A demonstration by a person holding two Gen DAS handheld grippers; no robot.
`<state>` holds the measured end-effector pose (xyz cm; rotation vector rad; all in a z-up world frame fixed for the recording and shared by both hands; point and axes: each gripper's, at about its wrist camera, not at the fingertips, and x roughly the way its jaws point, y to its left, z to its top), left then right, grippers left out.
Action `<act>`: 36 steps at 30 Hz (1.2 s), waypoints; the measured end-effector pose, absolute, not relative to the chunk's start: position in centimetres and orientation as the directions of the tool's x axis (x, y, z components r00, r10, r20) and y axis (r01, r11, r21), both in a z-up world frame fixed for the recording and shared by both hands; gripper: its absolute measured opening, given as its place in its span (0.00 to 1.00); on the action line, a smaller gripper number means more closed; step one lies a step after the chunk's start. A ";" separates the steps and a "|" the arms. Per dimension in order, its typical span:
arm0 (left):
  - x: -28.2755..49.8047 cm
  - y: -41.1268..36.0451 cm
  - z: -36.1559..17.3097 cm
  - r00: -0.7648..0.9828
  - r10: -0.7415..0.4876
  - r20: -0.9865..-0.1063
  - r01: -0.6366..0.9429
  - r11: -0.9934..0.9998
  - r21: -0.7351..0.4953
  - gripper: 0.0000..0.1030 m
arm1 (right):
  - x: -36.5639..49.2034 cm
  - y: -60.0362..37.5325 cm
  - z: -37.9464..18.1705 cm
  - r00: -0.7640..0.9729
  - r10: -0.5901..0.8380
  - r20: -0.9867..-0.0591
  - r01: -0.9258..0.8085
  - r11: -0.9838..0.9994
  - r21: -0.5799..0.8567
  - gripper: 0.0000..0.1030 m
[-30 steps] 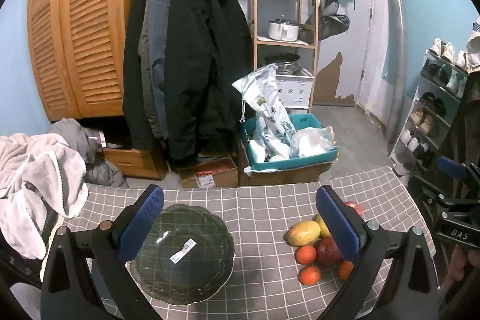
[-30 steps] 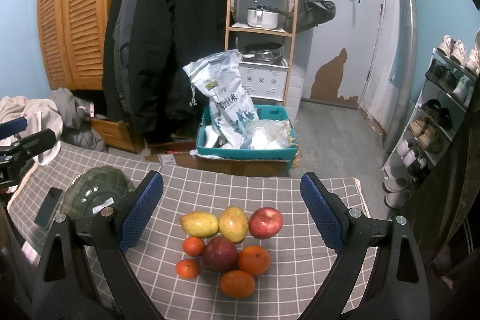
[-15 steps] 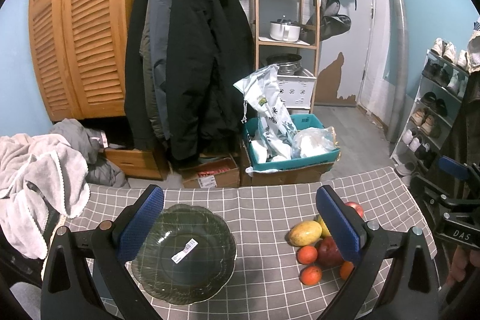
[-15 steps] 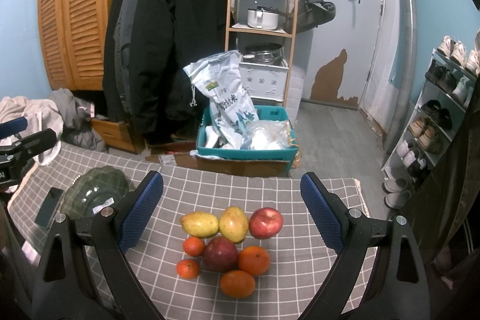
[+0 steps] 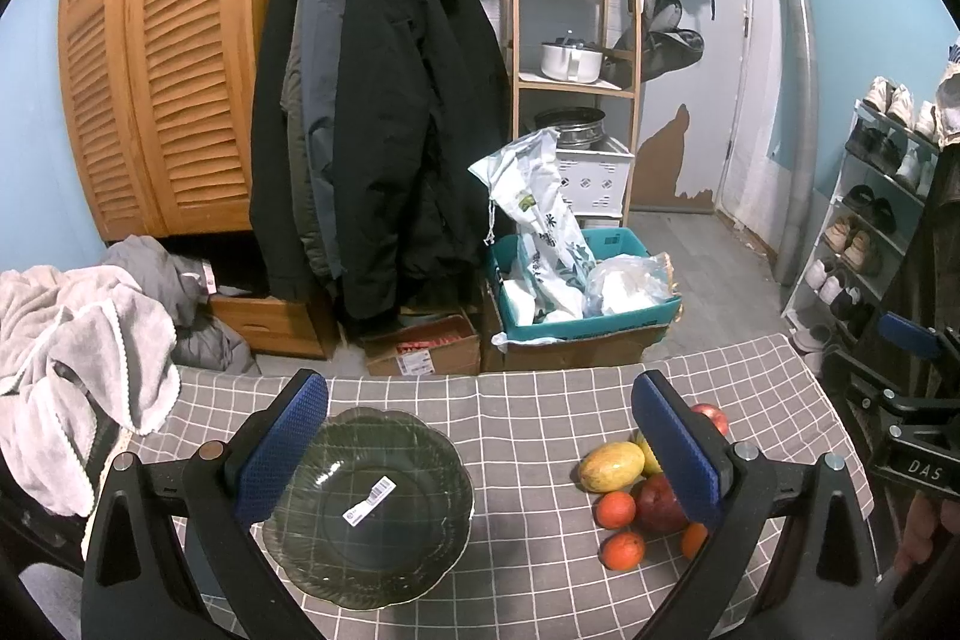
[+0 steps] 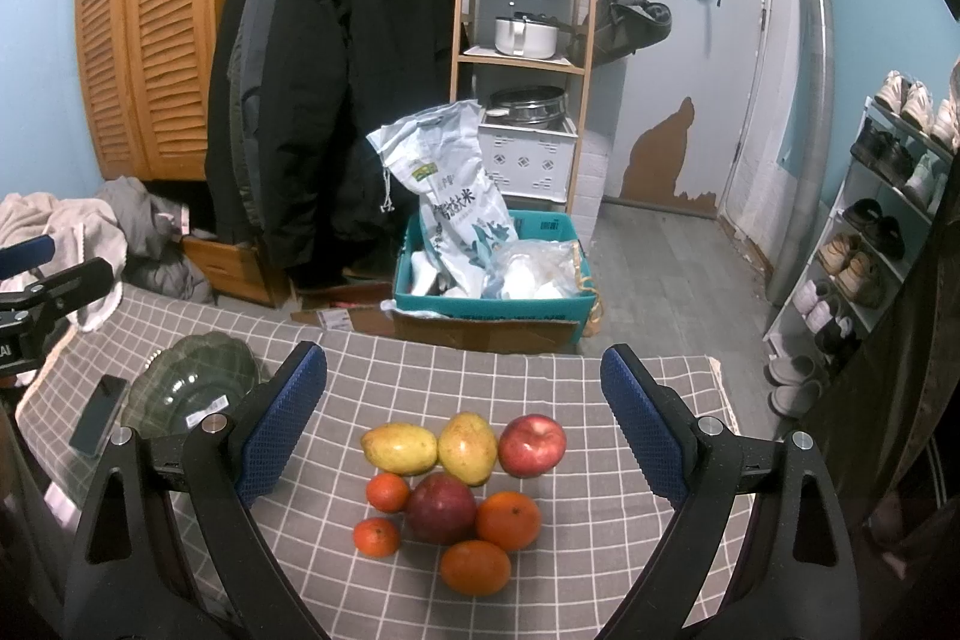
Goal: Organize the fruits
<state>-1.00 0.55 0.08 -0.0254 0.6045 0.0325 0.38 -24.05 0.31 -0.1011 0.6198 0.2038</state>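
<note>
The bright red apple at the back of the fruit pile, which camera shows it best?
The right wrist view: the bright red apple shows whole and unobstructed. In the left wrist view the blue finger pad hides most of it.

On your table [image 6: 600, 550], the fruit cluster [image 6: 456, 490] lies toward the right edge, the bowl [image 5: 366, 508] toward the left, well apart. A phone [image 6: 98, 422] lies just left of the bowl. Beyond the far edge, a box [image 6: 492, 274] sits on the floor.

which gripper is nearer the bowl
Left. The left gripper hangs over the bowl, which lies between its open fingers. The right gripper is over the fruit pile, with the bowl off to its left.
</note>
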 end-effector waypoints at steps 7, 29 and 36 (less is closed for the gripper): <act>-1.0 0.5 0.1 0.822 0.022 -0.569 -0.038 0.999 -0.016 0.99 | 0.4 -24.1 0.3 0.795 0.159 -0.585 -0.220 0.975 -0.033 0.89; -0.7 0.2 -1.0 0.806 0.026 -0.591 -0.040 0.999 -0.010 0.99 | 0.4 -24.7 -0.2 0.793 0.144 -0.592 -0.210 0.977 -0.044 0.89; 0.3 -1.0 -2.3 0.775 0.005 -0.632 -0.015 1.000 -0.010 0.99 | 0.6 -25.8 -1.1 0.779 0.119 -0.616 -0.183 0.982 -0.041 0.89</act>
